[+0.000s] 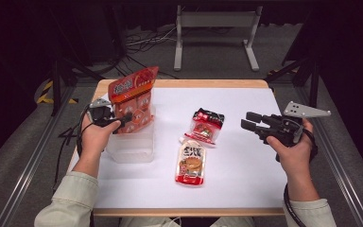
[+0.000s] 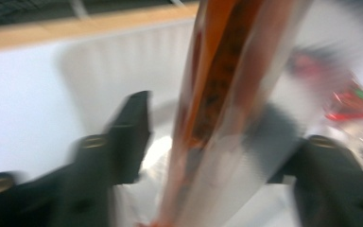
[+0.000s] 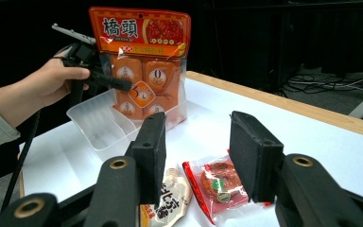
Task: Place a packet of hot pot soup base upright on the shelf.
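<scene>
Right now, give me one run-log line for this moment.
left gripper: shut on orange bag, upright over clear bin | right gripper: open, holding nothing | two pouches on table

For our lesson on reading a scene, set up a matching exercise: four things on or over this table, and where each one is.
Things:
1. orange bag
2. clear bin
3. spouted pouch
4. right claw

Places:
A. lying flat, nearest the person
B. hovering open, holding nothing
C. upright in the left claw
D. under the held bag

Pairs: 1-C, 2-D, 3-A, 4-B
</scene>
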Demonstrator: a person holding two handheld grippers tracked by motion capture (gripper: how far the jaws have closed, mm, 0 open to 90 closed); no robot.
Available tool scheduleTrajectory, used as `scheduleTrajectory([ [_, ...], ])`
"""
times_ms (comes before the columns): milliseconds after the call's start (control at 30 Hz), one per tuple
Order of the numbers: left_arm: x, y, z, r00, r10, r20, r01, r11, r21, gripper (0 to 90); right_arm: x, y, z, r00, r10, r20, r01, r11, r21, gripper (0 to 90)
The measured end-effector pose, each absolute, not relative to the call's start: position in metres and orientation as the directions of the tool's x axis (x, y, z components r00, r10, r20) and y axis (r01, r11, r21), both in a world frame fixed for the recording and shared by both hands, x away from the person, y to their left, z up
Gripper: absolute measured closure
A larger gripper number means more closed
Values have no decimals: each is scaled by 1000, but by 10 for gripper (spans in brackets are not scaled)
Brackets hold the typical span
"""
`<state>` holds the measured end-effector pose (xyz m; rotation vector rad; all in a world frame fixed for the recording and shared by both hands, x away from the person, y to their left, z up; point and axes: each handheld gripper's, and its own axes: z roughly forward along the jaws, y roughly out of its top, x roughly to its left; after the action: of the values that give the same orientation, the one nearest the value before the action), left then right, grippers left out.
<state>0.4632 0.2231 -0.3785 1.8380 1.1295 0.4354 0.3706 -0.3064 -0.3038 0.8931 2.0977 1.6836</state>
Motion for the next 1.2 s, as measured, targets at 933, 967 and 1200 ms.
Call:
scheduleTrajectory([
  [933, 366, 240, -354, 544, 836, -74, 392, -176, 903, 103, 373, -307, -308, -746, 652, 135, 284, 129, 950, 554],
  [967, 363, 240, -353, 563, 822, -87, 396, -176, 901, 100, 373, -307, -308, -747, 651, 135, 284, 128, 950, 553],
  [1200, 352, 241, -350, 608, 785, -119, 391, -166, 905, 99, 372, -306, -309, -747, 652, 131, 281, 132, 951, 541],
])
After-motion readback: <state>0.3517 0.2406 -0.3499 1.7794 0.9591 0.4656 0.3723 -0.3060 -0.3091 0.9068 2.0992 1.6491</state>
